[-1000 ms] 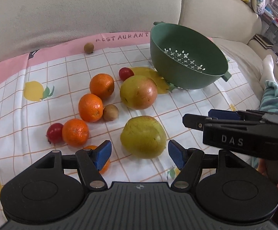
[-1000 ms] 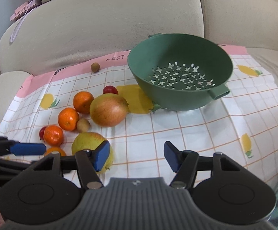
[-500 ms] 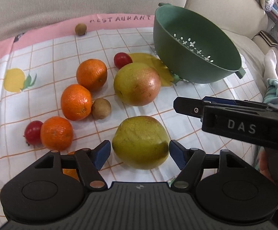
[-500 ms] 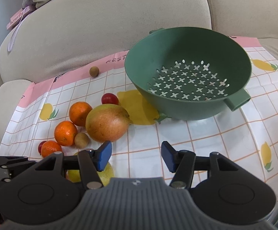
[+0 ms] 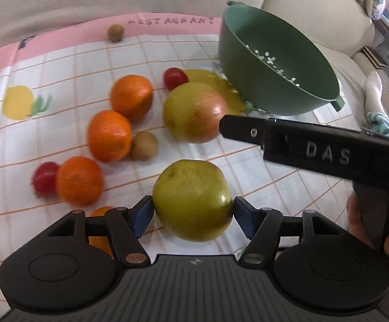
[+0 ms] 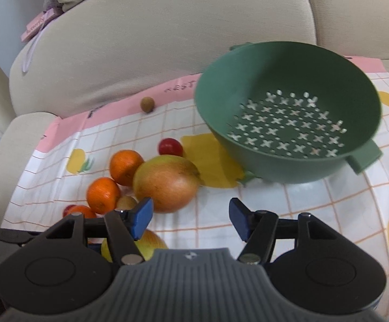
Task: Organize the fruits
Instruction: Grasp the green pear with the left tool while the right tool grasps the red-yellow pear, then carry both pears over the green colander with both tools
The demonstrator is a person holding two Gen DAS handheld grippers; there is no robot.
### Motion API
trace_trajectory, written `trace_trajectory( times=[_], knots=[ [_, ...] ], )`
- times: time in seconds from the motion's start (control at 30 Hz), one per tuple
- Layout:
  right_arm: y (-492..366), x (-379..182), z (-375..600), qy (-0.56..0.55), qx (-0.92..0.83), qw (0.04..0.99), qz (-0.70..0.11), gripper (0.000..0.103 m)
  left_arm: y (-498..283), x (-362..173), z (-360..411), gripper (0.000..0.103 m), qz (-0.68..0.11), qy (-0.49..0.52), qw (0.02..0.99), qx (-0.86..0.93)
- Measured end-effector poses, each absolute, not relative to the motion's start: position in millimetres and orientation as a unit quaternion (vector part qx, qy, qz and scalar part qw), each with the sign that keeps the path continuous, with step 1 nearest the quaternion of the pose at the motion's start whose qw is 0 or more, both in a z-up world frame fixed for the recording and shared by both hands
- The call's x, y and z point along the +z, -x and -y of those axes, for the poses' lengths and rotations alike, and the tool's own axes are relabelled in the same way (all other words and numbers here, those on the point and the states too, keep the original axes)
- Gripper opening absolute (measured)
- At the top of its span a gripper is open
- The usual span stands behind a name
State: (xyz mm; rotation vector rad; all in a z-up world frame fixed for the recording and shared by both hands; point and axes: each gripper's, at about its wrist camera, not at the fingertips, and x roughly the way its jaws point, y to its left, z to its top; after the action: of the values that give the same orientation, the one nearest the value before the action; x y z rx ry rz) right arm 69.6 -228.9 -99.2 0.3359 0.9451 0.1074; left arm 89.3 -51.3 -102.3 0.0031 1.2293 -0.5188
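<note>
My left gripper [image 5: 191, 214] has its blue pads on both sides of a green apple [image 5: 191, 198] that rests on the checked cloth; the jaws look closed on it. A red-green apple [image 5: 194, 112] lies beyond, with several oranges [image 5: 108, 134], two red cherry tomatoes [image 5: 175, 77] and small brown fruits [image 5: 144, 145] to the left. The empty green colander [image 6: 288, 123] stands at the back right. My right gripper [image 6: 189, 217] is open and empty, hovering in front of the red-green apple [image 6: 165, 182]; it also crosses the left wrist view [image 5: 315, 150].
The checked cloth with lemon prints [image 6: 315, 214] covers a beige sofa seat, with the backrest [image 6: 167, 32] right behind. One brown fruit [image 5: 115, 32] lies alone by the pink border. A person's foot in a white sock [image 5: 374, 91] is at the right.
My left gripper has moved forward until its pads sit around the green apple and narrowed onto it. My right gripper has moved forward toward the colander and the red-green apple.
</note>
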Motion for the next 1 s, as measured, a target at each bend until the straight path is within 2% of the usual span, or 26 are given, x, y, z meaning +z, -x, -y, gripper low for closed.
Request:
trace_trajectory(
  times=[0.37, 0.57, 0.73, 1.0],
  knots=[
    [-100, -111, 216, -0.181, 0.064, 0.863, -0.468, 0.075, -96, -75, 23, 0.073, -0.534, -0.006, 0.823, -0.193],
    [-116, -124, 211, -0.200, 0.062, 0.850, -0.483, 0.074, -97, -76, 27, 0.073, -0.529, -0.022, 0.823, -0.207],
    [-120, -131, 210, -0.211, 0.062, 0.844, -0.489, 0.069, -95, -80, 37, 0.073, -0.530, -0.042, 0.818, -0.219],
    [-115, -129, 206, -0.193, 0.068, 0.850, -0.486, 0.068, -95, -91, 49, 0.073, -0.535, -0.059, 0.813, -0.222]
  ],
)
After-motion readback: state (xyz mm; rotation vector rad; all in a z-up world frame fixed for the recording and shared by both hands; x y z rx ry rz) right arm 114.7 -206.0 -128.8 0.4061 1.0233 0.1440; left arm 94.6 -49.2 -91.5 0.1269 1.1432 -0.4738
